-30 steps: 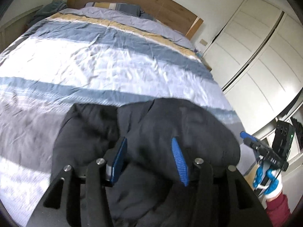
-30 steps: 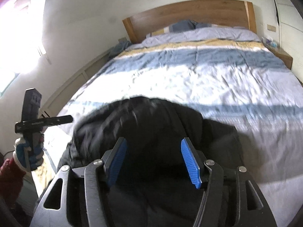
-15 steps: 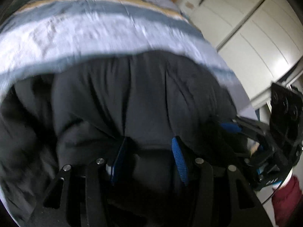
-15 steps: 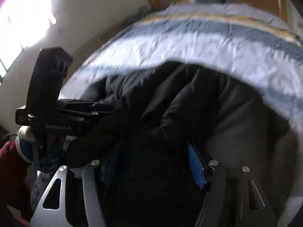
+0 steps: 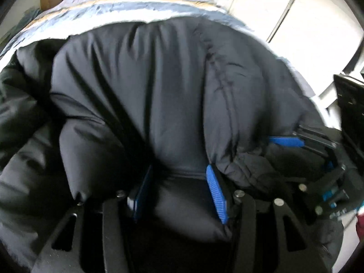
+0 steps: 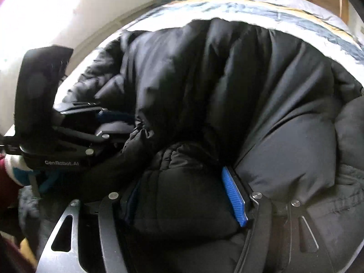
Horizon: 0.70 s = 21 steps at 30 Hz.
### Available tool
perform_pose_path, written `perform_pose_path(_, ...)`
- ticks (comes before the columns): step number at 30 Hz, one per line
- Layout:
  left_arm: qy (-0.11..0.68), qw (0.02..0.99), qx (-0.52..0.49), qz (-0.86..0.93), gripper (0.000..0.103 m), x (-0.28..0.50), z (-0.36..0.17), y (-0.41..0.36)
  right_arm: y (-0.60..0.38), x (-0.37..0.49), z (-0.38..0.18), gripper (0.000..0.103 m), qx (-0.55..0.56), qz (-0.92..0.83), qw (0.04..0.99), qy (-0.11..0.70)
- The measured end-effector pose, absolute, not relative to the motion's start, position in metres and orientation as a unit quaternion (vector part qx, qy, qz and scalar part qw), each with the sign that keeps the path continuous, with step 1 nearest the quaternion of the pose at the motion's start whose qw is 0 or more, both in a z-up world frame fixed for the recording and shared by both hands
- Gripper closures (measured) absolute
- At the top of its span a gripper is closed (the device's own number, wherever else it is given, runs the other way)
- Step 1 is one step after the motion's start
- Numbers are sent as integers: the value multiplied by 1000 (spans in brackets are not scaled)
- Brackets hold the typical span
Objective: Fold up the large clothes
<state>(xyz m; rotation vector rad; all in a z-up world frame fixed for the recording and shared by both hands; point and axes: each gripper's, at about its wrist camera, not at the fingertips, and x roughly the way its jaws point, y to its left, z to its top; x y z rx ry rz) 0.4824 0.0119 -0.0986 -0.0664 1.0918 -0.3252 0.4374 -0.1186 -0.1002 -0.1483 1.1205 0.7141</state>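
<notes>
A person is working a big black puffer jacket [image 5: 173,86] at the near edge of the bed [image 5: 127,2], where it is filling most of both frames below the striped duvet. The left gripper [image 5: 179,188] is clamping a thick padded fold low in the left wrist view, its blue pads pressing into the fabric on both sides. The right gripper [image 6: 182,195] is doing the same low in its own view, with a bulging roll squeezed between its pads. Both are pinching neighbouring edges, probably so the bulky fold is carried evenly and does not spring open. A dark red sleeve [image 6: 6,182] is showing at the left edge.
</notes>
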Motion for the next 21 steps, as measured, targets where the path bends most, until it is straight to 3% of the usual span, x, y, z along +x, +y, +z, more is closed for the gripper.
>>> perform_pose_path(4,531,832,-65,-145,56,494,-94,17,-118,449,-96,38,-56,311,790,526)
perform_pose_path(14,479,861,-68,-159,56,464,-33,40,-142,423,-29,38,-62,321,817,476)
perform_pose_path(21,439,886,-81,-128,56,520,7,57,-143,459,12,38,-56,306,854,417)
